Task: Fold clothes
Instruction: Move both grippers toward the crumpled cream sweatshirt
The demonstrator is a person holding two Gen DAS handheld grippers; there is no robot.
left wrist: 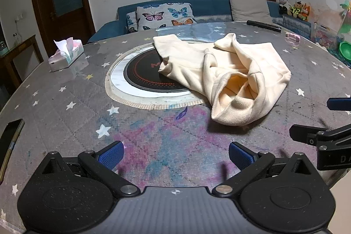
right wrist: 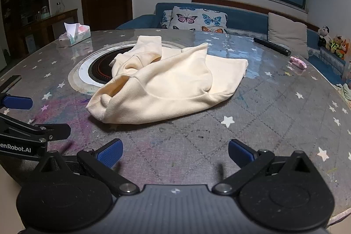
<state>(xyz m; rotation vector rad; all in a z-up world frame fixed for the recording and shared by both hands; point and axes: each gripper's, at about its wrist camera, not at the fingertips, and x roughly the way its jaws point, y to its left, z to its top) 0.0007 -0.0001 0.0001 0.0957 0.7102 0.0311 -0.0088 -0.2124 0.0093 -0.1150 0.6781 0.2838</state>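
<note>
A cream fleece garment [left wrist: 232, 74] lies crumpled on the round star-patterned table [left wrist: 65, 106], partly over the black hotplate [left wrist: 142, 74] at its middle. It also shows in the right wrist view [right wrist: 171, 84]. My left gripper [left wrist: 175, 155] is open and empty above the near table edge, short of the garment. My right gripper [right wrist: 175, 154] is open and empty, also short of the garment. The right gripper's fingers show at the right edge of the left wrist view [left wrist: 337, 103]. The left gripper's fingers show at the left edge of the right wrist view [right wrist: 17, 102].
A tissue box [left wrist: 65, 56] stands at the far left of the table. A phone [left wrist: 9, 142] lies at the near left edge. A black remote [left wrist: 263, 25] and a small pink object [left wrist: 292, 37] lie at the far right. A blue sofa [left wrist: 206, 6] with cushions stands behind.
</note>
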